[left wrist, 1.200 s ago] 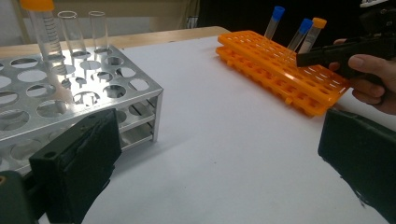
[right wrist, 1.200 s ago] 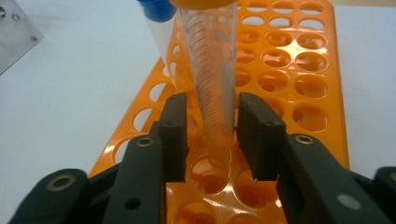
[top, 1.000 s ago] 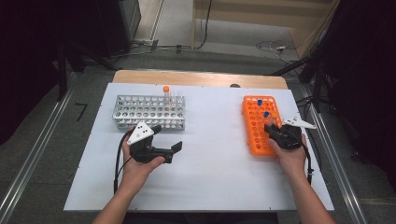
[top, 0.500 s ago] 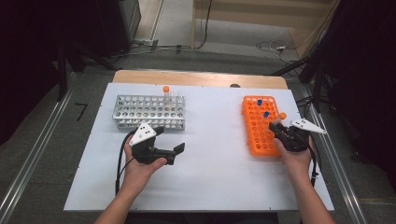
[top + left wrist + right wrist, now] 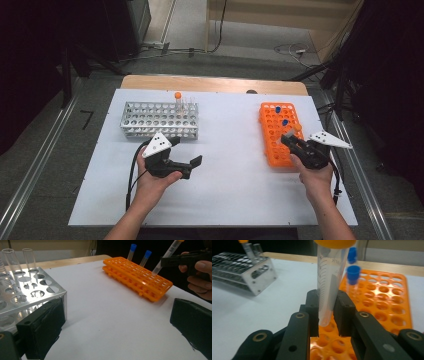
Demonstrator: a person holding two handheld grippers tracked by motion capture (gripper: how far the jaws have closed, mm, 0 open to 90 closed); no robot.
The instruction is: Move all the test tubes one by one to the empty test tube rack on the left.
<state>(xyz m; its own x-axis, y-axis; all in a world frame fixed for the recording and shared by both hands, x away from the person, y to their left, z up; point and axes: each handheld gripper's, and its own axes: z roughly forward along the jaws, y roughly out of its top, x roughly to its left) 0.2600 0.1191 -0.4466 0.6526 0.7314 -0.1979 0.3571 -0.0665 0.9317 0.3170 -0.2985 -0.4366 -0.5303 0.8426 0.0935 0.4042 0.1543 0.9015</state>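
Over the orange rack (image 5: 278, 134), at 3 o'clock: right gripper (image 5: 327, 312) clamps one orange-capped tube (image 5: 329, 280).
Graduation marks, lettering unreadable; two blue-capped tubes (image 5: 144, 258) stand racked; left gripper (image 5: 192, 166) gapes wide by one metal rack (image 5: 159, 119).

left tool (image 5: 192, 167): jaws wide apart | right tool (image 5: 326, 311): jaws clamped

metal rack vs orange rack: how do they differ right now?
The metal rack is silvery, lies sideways across the table and holds an orange-capped tube plus clear uncapped tubes at its right end. The orange rack is plastic, runs away from the person and holds two blue-capped tubes. The left tool is open near the metal rack; the right tool grips an orange-capped tube over the orange one. Both are mostly empty.
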